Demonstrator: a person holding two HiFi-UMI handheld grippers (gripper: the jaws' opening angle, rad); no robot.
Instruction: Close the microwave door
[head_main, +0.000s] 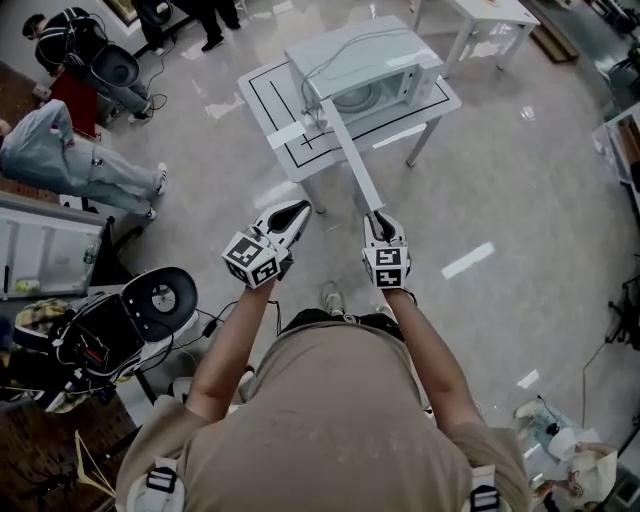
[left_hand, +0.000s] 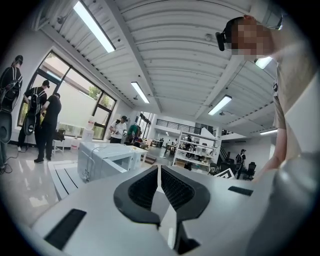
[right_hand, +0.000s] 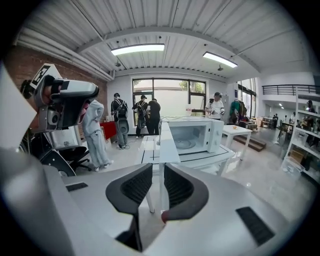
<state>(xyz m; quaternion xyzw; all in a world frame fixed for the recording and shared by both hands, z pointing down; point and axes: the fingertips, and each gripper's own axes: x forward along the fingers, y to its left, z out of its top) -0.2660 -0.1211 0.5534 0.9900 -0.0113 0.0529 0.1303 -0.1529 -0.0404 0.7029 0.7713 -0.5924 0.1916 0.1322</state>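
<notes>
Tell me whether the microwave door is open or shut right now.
Open. The microwave door stands swung out wide from the microwave, and the cavity with its turntable shows.

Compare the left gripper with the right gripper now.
The left gripper has its jaws together and empty; the right gripper has them slightly apart, with the edge of the open microwave door between them. The left gripper sits beside the door, the right gripper at its free end. Both point toward the microwave.
</notes>
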